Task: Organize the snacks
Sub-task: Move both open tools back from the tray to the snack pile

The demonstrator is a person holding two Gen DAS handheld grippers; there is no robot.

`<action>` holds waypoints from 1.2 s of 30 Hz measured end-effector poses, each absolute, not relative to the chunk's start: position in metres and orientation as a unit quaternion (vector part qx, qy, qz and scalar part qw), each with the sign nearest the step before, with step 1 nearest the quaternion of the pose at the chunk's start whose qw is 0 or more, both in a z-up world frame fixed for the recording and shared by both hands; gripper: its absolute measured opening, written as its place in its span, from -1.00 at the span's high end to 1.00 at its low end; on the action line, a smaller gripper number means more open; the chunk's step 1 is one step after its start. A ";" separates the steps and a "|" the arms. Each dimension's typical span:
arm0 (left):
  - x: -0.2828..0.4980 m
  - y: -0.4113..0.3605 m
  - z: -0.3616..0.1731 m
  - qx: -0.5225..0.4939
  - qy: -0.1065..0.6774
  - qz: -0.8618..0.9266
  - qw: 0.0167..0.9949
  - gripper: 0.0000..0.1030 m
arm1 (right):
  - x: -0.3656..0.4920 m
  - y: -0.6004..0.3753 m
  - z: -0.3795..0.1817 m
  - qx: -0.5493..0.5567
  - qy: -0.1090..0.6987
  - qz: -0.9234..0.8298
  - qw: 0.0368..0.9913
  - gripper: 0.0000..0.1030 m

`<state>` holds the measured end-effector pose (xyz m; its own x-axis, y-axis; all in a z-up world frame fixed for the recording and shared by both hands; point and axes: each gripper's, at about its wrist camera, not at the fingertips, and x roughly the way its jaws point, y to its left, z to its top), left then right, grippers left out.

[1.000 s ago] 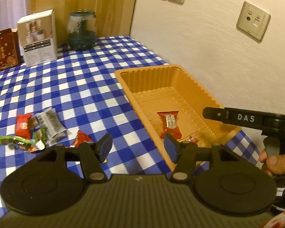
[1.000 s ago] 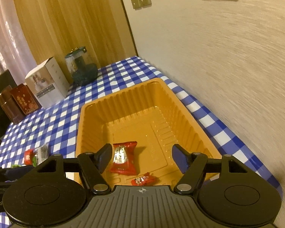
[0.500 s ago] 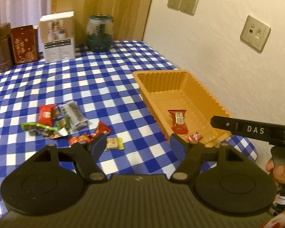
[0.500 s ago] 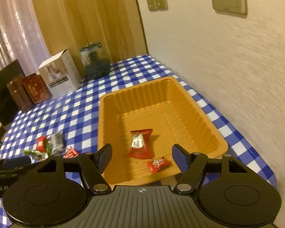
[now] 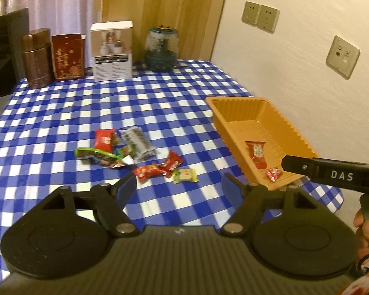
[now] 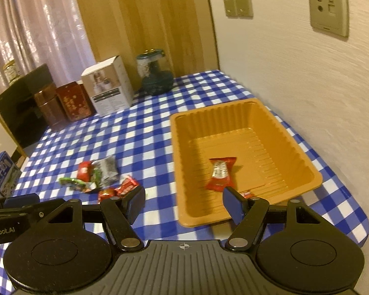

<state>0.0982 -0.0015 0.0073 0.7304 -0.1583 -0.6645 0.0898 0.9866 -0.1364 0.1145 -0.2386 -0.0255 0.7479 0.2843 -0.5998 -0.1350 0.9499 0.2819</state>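
Note:
An orange tray (image 5: 233, 99) (image 6: 209, 113) lies on the blue checked cloth by the wall. Inside it are a red packet (image 5: 257, 151) (image 6: 220, 173) and a small red candy (image 5: 273, 174) (image 6: 246, 193). Left of the tray is a loose pile: a red packet (image 5: 104, 139), a grey packet (image 5: 137, 142), a green wrapper (image 5: 93, 153), red candies (image 5: 147, 172) and a yellow-green candy (image 5: 184, 175). My left gripper (image 5: 179, 186) hangs open over the cloth near that candy, holding nothing. My right gripper (image 6: 184, 198) stands open above the tray's near left corner, also without anything.
At the table's far end stand a brown tin (image 5: 37, 57), a red box (image 5: 67, 56), a white box (image 5: 112, 51) and a glass jar (image 5: 162, 46). The wall with sockets runs along the right. A blue carton (image 6: 2, 174) sits at the left.
Both grippers have pulled back and up from the tray, so more of the table shows. The left jaws have widened. The snacks have not moved.

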 end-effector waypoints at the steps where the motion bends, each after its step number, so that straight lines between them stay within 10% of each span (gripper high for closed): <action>1: 0.096 0.001 0.007 -0.047 0.361 -0.064 0.929 -0.43 | 0.113 -0.237 -0.025 0.111 0.336 0.115 0.928 -0.35; 36: 0.134 0.083 -0.048 -0.062 0.386 -0.007 0.920 -0.55 | 0.170 -0.127 -0.101 -0.013 0.350 0.222 0.910 -0.34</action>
